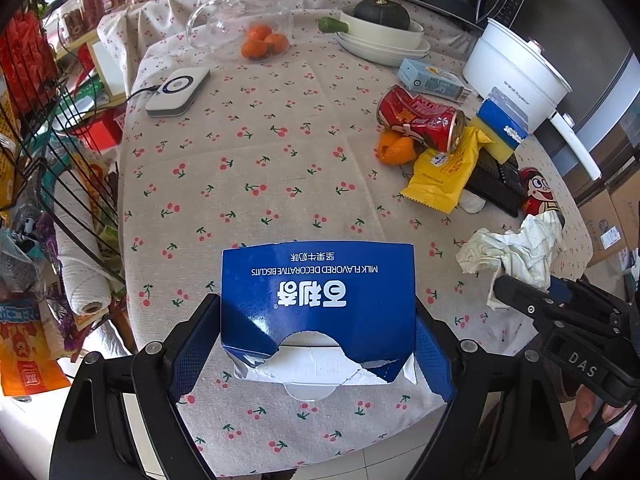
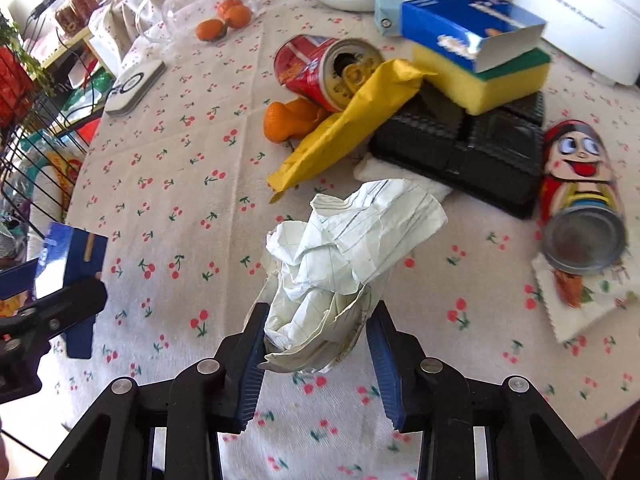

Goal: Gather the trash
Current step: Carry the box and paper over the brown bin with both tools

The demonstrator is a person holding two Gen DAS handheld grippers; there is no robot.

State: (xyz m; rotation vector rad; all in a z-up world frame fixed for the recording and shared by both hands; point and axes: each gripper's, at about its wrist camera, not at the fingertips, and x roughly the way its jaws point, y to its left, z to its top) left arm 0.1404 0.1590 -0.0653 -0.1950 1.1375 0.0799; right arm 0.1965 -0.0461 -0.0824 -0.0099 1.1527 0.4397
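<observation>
My left gripper [image 1: 316,320] is shut on a torn blue biscuit box [image 1: 318,304], holding it by its two sides above the cherry-print tablecloth [image 1: 260,168]. A ball of crumpled lined paper [image 2: 340,256] sits between the pads of my right gripper [image 2: 320,312], which press on its lower part. The left wrist view shows the right gripper [image 1: 560,308] and its paper [image 1: 516,252] at the right. More trash lies beyond: a crushed red can [image 2: 316,68], a yellow wrapper [image 2: 344,128], orange peel [image 2: 292,120], a black plastic tray [image 2: 464,148] and a cartoon-printed can [image 2: 580,184].
A yellow sponge [image 2: 492,80] under a blue carton [image 2: 468,24] rests on the tray. A white pot [image 1: 516,68], stacked plates with a squash [image 1: 380,36], a glass teapot [image 1: 236,20], tangerines [image 1: 264,42] and a white device [image 1: 178,92] stand farther back. A wire rack [image 1: 48,152] borders the table's left.
</observation>
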